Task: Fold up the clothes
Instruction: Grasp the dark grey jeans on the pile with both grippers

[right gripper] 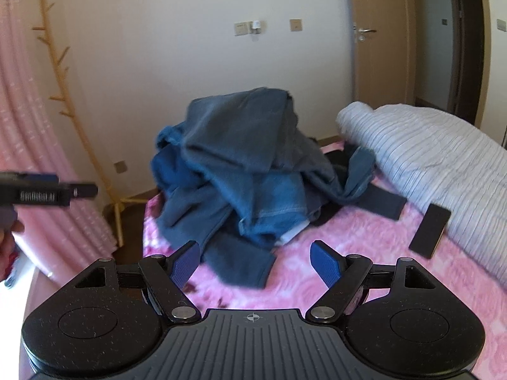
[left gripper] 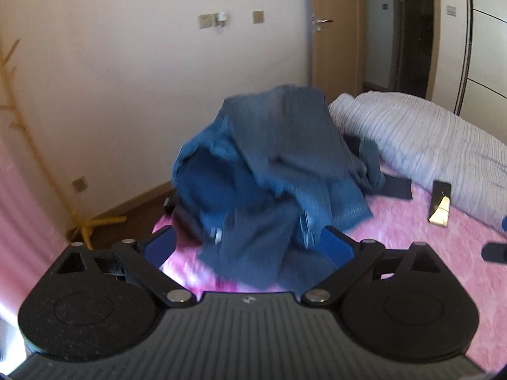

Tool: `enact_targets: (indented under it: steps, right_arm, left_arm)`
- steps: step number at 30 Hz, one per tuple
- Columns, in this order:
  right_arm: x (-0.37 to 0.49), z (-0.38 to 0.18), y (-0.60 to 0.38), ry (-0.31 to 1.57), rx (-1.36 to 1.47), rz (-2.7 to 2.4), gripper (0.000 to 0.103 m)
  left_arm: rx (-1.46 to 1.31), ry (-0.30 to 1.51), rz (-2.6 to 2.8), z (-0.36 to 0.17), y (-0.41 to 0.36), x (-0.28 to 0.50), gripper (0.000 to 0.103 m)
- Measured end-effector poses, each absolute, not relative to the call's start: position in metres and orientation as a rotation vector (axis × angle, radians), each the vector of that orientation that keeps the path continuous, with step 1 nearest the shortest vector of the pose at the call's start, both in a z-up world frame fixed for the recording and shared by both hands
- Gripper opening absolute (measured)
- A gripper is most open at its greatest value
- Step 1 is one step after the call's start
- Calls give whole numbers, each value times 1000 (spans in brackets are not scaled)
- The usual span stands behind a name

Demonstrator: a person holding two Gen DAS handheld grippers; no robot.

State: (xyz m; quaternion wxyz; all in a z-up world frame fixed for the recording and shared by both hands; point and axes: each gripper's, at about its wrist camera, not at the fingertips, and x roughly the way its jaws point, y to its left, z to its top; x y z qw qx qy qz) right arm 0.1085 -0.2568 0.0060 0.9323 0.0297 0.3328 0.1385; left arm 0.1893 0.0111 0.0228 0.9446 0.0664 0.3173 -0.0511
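Note:
A heap of blue clothes point(left gripper: 269, 164), denim and dark blue fabric, is piled on the pink bed blanket point(left gripper: 412, 253). My left gripper point(left gripper: 247, 245) is open close in front of the heap. A loose fold lies between its blue pads point(left gripper: 336, 247), and the pads are not closed on it. The heap is blurred in this view. In the right wrist view the same heap point(right gripper: 237, 164) sits a little farther off. My right gripper point(right gripper: 256, 262) is open over the blanket point(right gripper: 364, 247), with a dark blue flap just ahead of its left pad point(right gripper: 187, 262).
A white striped duvet point(right gripper: 427, 158) lies rolled at the right, with a black phone point(right gripper: 430, 231) beside it and a dark cloth point(right gripper: 380, 202) by the heap. A wooden coat stand point(right gripper: 63, 95) and pink curtain are left. The left gripper's body point(right gripper: 41, 194) shows at the left edge.

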Motion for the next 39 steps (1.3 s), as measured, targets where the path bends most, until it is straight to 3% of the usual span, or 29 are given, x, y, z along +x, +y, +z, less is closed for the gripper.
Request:
enact_targets:
  steps: [11,22,24,26,27,28,29,30,31,32,35,39]
  right_arm:
    - [358,-18,-246,681,67,231,80]
    - [546,-64,-244,755,169,297,80]
    - [559,-75,-244,765,197,321,80]
    - [565,-81,-245,763,251,349,79]
    - [567,-84,-246,761,280,363,76]
    - [568,-85,-246,762,307,367,46]
    - [569,-85,-247,767,333,366,38]
    - [570,-84,-246,767,339,352,28]
    - [571,-82,-243,767,326,341,19]
    - [569,-77,-240,762,307,342,12]
    - [552,-53,-240,689,274,332,5]
    - [510,-8,-261,546,356,312,4]
  left_arm:
    - [155,663,-264,11,16,435,96]
    - [140,742,-299,-27,31,539,93]
    - [127,747,-324,-32,34,545,87]
    - [119,745,-355,-35,36,549,70]
    - [122,738,-376,-35,35,548,63]
    - [132,729,-392,-34,33,546,45]
    - [145,719,-402,-32,29,544,30]
    - [164,707,-401,-30,25,541,25]
    - [178,696,-398,-27,23,539,14]
    - [167,685,-398,-25,24,539,11]
    - [85,593,-401,-9,33,527,10]
    - [46,484,-457,20,25,497,8]
